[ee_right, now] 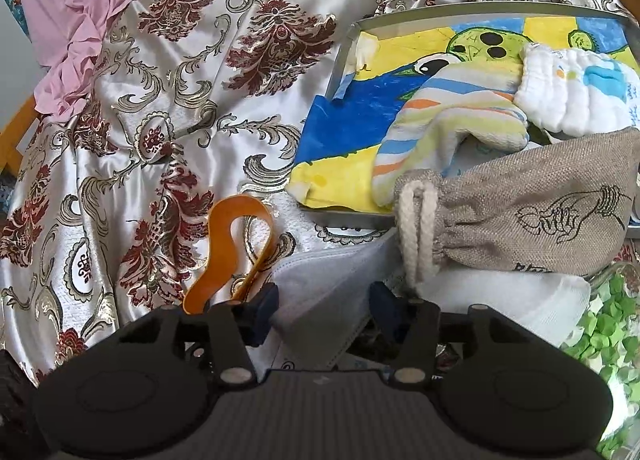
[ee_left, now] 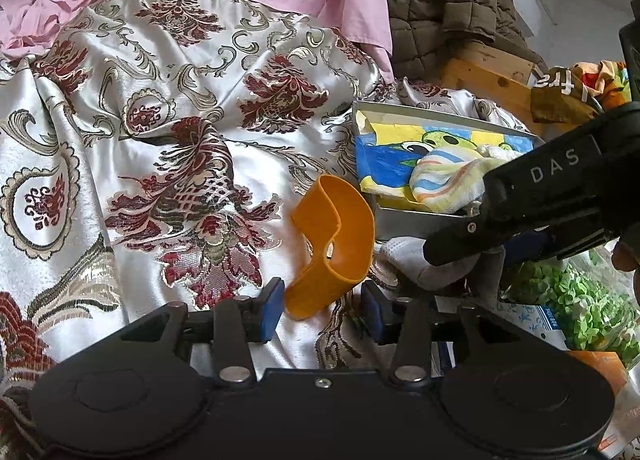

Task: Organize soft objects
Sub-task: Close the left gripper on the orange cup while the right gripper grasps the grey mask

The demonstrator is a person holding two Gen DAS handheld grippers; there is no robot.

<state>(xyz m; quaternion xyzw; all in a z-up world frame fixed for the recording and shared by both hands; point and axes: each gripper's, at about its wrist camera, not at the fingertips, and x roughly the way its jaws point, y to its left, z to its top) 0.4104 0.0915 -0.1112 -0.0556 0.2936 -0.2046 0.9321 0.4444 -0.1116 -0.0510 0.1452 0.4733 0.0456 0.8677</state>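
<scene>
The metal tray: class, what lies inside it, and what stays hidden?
Inside the metal tray lie a cartoon-print cloth, a striped sock and a white padded cloth. The burlap pouch covers its near right part; the bottom is hidden.

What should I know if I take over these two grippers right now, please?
Left gripper: open, with the end of the orange band between its jaws, not clamped.
Right gripper: jaws around the grey face mask; grip unclear.
Done: striped cloth and white quilted cloth are in the metal tray.
Left: band, mask, burlap pouch lying over the tray's near rim, and white cloth below it.
</scene>
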